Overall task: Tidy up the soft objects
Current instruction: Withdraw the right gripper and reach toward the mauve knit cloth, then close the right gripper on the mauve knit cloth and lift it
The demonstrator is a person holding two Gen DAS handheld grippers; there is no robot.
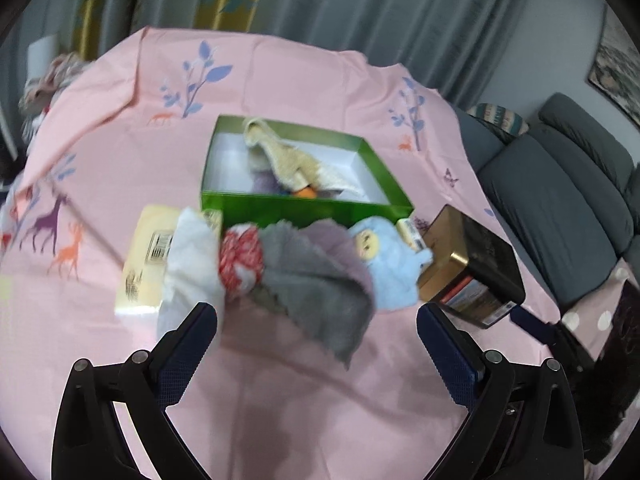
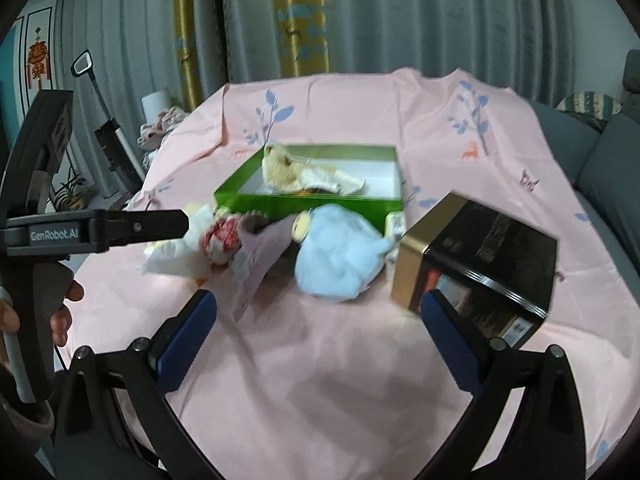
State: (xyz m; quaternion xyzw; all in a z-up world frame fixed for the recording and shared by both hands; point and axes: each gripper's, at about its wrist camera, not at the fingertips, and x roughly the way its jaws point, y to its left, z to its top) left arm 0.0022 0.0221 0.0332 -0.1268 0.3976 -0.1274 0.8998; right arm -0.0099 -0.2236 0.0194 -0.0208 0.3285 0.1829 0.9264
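1. Left wrist view: my left gripper (image 1: 316,316) has its jaws spread wide, nothing between them, above the pink tabletop (image 1: 280,392). Just ahead lies a heap of soft things: a white cloth (image 1: 188,256), a red patterned cloth (image 1: 240,256), a grey towel (image 1: 320,284) and a light blue doll (image 1: 384,264). Behind the heap stands the green box (image 1: 304,204), with a beige plush toy (image 1: 280,156) inside. A yellow packet (image 1: 144,256) lies left of the heap, a black and gold tin (image 1: 472,268) right.

2. Right wrist view: my right gripper (image 2: 316,312) is also wide open and empty, facing the same heap; the light blue doll lies nearest. The green box sits beyond it. The left gripper reaches in from the left, its tip at the white cloth.
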